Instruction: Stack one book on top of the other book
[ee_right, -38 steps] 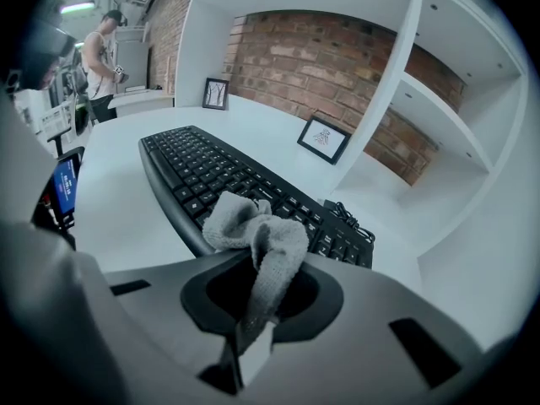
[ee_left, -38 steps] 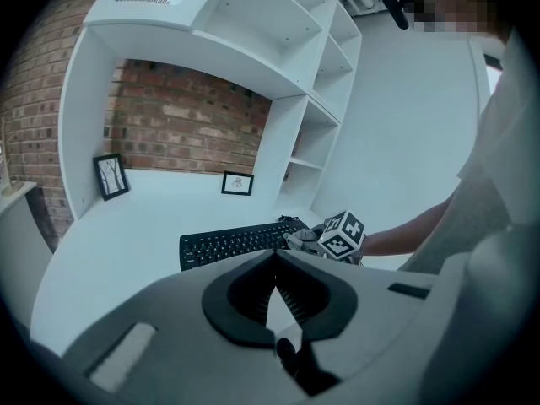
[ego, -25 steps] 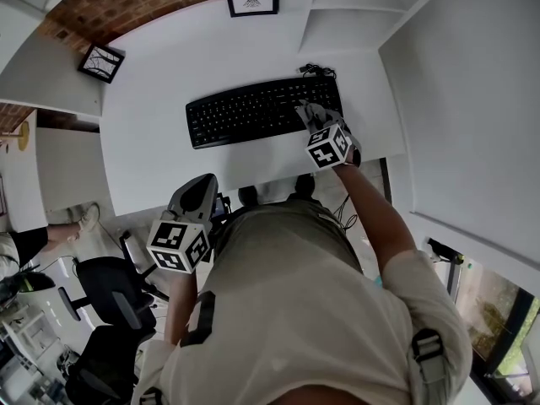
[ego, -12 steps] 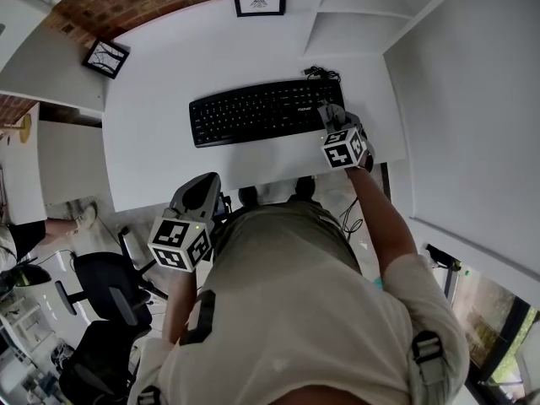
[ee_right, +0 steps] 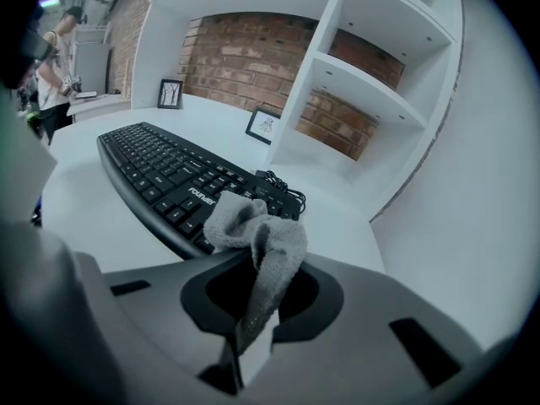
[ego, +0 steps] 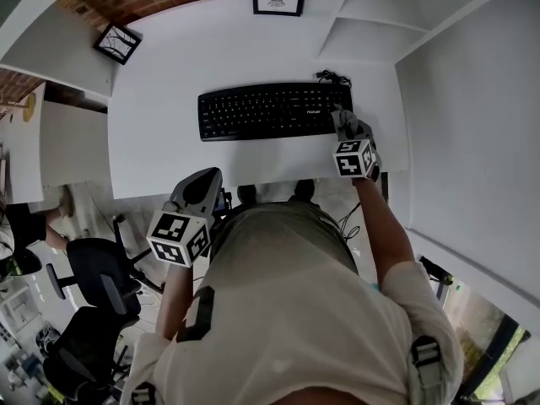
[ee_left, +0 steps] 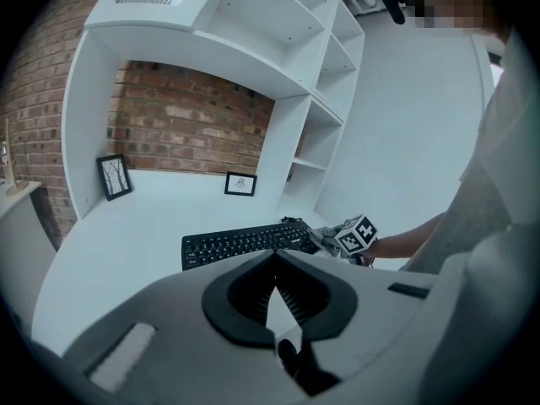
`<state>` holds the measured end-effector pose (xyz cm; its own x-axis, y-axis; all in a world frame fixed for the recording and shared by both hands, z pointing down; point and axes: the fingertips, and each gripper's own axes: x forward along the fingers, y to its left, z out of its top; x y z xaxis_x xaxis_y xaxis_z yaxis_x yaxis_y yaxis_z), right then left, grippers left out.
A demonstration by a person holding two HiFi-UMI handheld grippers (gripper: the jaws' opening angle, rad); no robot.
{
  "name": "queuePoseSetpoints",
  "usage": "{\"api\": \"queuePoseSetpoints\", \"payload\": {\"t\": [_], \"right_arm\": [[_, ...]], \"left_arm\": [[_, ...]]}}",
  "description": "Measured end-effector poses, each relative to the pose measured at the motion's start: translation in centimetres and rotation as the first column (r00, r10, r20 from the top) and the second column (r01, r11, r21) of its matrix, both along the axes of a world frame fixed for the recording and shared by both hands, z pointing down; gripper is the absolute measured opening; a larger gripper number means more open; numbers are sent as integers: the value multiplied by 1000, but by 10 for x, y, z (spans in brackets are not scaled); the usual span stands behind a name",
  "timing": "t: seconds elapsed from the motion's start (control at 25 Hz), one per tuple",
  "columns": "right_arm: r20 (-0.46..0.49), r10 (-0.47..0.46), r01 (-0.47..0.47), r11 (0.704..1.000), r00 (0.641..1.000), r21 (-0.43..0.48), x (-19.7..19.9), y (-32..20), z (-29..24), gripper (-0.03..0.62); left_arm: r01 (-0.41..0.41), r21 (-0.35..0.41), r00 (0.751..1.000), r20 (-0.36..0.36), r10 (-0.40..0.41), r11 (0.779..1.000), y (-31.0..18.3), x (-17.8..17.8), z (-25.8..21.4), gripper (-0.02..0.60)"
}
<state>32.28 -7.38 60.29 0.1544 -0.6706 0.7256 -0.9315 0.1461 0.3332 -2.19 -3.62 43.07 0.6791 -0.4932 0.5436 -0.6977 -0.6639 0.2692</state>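
No books were in any view, so I couldn't give a bearing from either tongs to the task's thing, nor its long axis; stacking had not started as far as these views showed. Right tongs (ee_right: 251, 336) were clenched on a grey cloth (ee_right: 257, 230), which bunched up above the jaws and hung down between them. They sat low over the bench (ego: 169, 142), whether touching it I couldn't tell. The black keyboard (ego: 270, 110) lay just to their left, its right end close beside the cloth and its long axis running across in front of both tongs. The keyboard cable (ee_right: 283, 186) was coiled just ahead of the right tongs, and the white shelf unit (ee_right: 371, 91) stood ahead and to their right. Left tongs (ee_left: 274, 298) were closed with nothing between the jaws. They were held off the near edge of the bench by the person's body, with the keyboard ahead and to their right. Two small picture frames (ego: 278, 1) leaned at the far back of the bench, well beyond both tongs. My read: the left tongs were the free ones for a book pickup, while the right would have to drop the cloth first. Which was nearer to a book couldn't be judged until one came into view. Risk: the dangling cloth could foul any grasp.
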Motion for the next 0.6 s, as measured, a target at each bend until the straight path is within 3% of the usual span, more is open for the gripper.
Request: {"api": "queuePoseSetpoints", "payload": {"t": [0.16,0.4,0.6], "right_arm": [[-8,32,-32,999,999,-6,14,5,0,25],[-29,-2,1,1000,1000,-17,16,5,2,25],[-21,77,-77,997,997,-9,32,10,3,25]], "left_arm": [[17,-2,1000,0,-17,1000,1,-5,1,3],[26,1,1000,-7,-26,1000,-1,-2,1,3],[55,5,998,-2,-55,998,-2,-10,1,3]]}}
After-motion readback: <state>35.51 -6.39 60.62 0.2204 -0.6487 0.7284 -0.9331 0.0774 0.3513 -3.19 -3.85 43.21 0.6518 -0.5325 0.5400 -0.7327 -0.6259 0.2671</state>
